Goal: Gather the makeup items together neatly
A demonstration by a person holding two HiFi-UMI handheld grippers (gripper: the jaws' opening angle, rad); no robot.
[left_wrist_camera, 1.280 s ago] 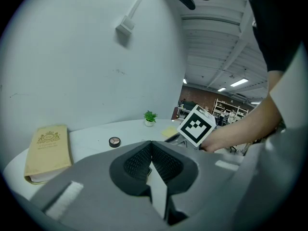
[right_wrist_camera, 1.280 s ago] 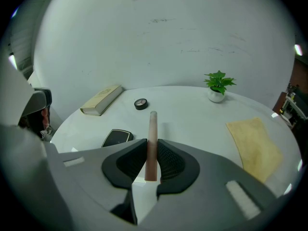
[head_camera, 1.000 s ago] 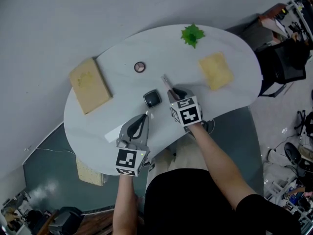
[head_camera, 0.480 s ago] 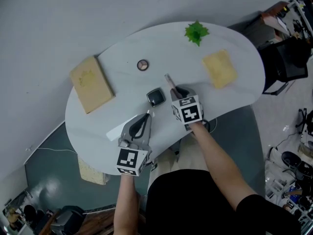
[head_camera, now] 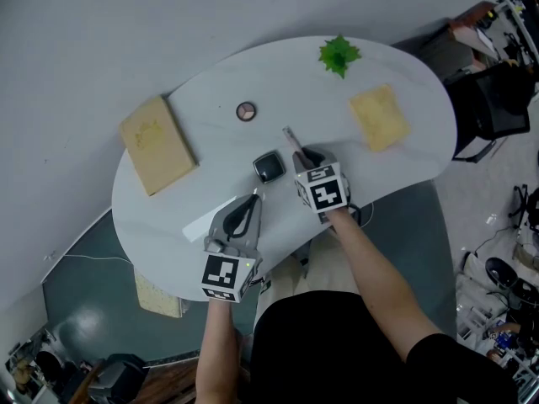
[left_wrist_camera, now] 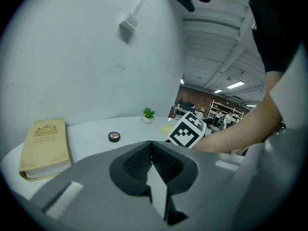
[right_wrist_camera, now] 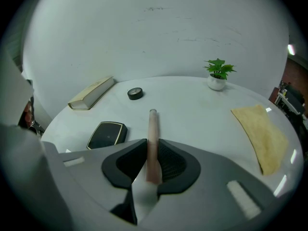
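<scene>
My right gripper [head_camera: 305, 160] [right_wrist_camera: 153, 163] is shut on a slim pink makeup tube [right_wrist_camera: 152, 138] [head_camera: 290, 136], which sticks out ahead of the jaws over the white table [head_camera: 210, 99]. A black square compact [head_camera: 268, 167] [right_wrist_camera: 107, 134] lies just left of that gripper. Farther back sits a small round eyeshadow pot [head_camera: 245, 111] [right_wrist_camera: 135, 93] [left_wrist_camera: 114, 136]. My left gripper [head_camera: 245, 212] [left_wrist_camera: 151, 163] rests near the table's front edge, shut with nothing between its jaws.
A tan book [head_camera: 157, 144] [left_wrist_camera: 44, 142] [right_wrist_camera: 91, 93] lies at the table's left. A yellow cloth [head_camera: 380, 118] [right_wrist_camera: 263, 134] is at the right and a small green plant [head_camera: 338, 55] [right_wrist_camera: 218, 74] at the back. A dark chair [head_camera: 493, 108] stands beyond the right end.
The right gripper with the pink tube stays in place beside the black compact. The left gripper has not moved; only the head view shifted slightly.
</scene>
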